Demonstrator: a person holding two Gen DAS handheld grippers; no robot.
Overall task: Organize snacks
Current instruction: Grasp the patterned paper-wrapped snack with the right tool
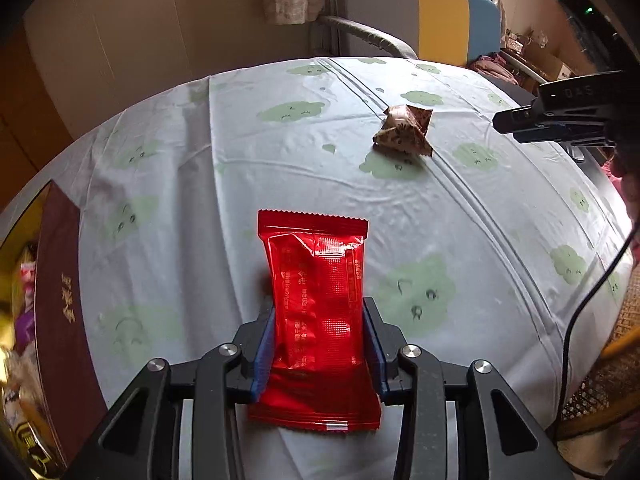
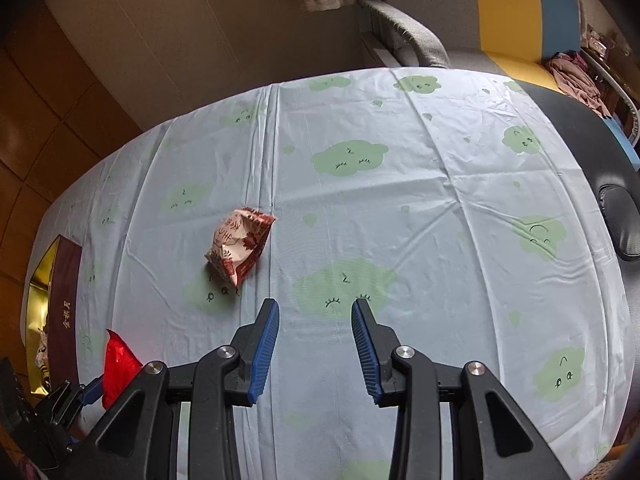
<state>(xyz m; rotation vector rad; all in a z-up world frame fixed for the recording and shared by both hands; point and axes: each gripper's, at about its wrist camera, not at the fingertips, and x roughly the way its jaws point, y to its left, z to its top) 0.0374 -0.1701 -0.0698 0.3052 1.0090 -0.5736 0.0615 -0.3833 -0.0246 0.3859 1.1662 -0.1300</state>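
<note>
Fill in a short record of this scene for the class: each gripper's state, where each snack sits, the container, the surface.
left gripper: shut on red packet
right gripper: open, holding nothing
crumpled snack bag: lying loose on the cloth
maroon box: at the table's left edge, snacks inside
surface: tablecloth, pale with green clouds

The flat packet sits between the jaws of the left gripper, above the tablecloth. Ahead of these jaws and to the right lies the crumpled packet on the tablecloth. The box stands far to their left. From the right gripper, the crumpled packet lies ahead, a little left of its jaws.
</note>
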